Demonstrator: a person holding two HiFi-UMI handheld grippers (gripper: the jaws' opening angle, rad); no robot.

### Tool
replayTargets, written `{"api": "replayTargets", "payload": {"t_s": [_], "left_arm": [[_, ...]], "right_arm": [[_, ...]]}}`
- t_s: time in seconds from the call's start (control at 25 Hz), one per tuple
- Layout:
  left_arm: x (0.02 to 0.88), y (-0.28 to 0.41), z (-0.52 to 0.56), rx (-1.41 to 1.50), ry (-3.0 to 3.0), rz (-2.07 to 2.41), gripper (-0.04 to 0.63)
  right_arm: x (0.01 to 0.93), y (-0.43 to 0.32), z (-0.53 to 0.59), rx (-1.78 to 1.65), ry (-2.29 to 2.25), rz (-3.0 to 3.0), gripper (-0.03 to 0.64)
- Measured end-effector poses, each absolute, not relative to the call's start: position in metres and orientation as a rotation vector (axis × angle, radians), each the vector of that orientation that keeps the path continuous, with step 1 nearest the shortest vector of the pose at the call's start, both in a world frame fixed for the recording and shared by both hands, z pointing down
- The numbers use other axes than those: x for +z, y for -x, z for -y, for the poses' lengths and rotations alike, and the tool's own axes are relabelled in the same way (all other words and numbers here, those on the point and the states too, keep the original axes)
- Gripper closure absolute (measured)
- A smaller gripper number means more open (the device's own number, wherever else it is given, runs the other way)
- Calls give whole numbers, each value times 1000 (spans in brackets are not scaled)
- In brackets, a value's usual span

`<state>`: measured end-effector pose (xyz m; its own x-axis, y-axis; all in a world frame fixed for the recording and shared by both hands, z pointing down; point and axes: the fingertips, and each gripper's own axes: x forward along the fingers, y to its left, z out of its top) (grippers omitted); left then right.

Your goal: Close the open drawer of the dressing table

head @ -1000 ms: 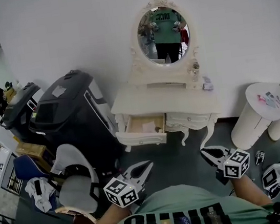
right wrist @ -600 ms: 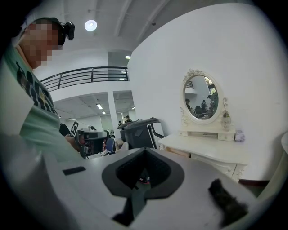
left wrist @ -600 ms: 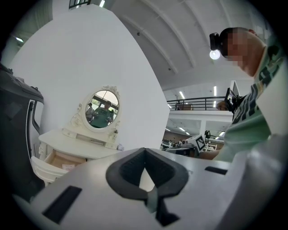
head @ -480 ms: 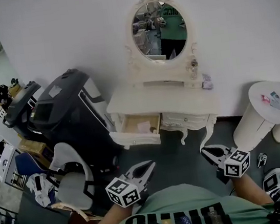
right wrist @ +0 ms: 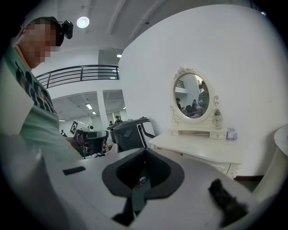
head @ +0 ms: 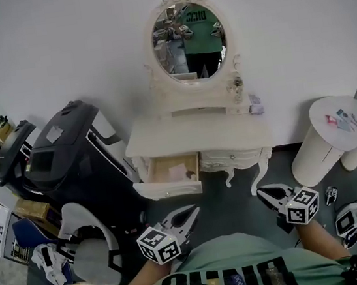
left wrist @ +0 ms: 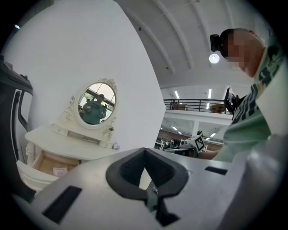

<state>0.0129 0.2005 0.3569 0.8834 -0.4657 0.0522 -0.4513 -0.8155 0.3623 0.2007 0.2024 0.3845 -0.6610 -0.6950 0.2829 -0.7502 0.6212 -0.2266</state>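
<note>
The white dressing table (head: pixel 197 134) stands against the wall under its oval mirror (head: pixel 191 33). Its left drawer (head: pixel 168 187) is pulled out, with a pale paper (head: pixel 177 169) lying inside; the right drawer (head: pixel 236 157) is flush. Both grippers hover in front of the table, well short of it. My left gripper (head: pixel 193 211) is shut and empty, pointing toward the open drawer. My right gripper (head: pixel 262 192) is also shut and empty, below the table's right leg. In the left gripper view the open drawer (left wrist: pixel 44 164) is at the far left, beyond my left gripper (left wrist: pixel 144 150).
A big black machine (head: pixel 78 156) stands immediately left of the table, with a grey chair (head: pixel 88 250) in front of it. A white round pedestal (head: pixel 335 133) is at the right. A small box (head: pixel 255 103) sits on the tabletop. Dark floor (head: pixel 229 197) lies between me and the table.
The table and its open drawer have shifted lower and to the left in the head view as I came nearer. Both grippers stayed shut.
</note>
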Motion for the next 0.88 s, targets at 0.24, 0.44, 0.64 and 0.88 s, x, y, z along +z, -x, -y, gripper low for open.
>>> {"api": "replayTargets", "payload": {"t_s": [0.24, 0.44, 0.64, 0.88], "left_arm": [[340, 23, -136, -65, -2743, 565, 586], [331, 60, -88, -72, -2763, 495, 586], [337, 91, -53, -68, -2743, 449, 586], [350, 113, -24, -58, -2711, 429, 586]], "right_arm": [[365, -167, -159, 441, -1332, 2632, 606], [357, -132, -125, 433, -1401, 2595, 606], [359, -103, -97, 458, -1435, 2552, 606], [367, -73, -63, 488, -1403, 2532, 606]]}}
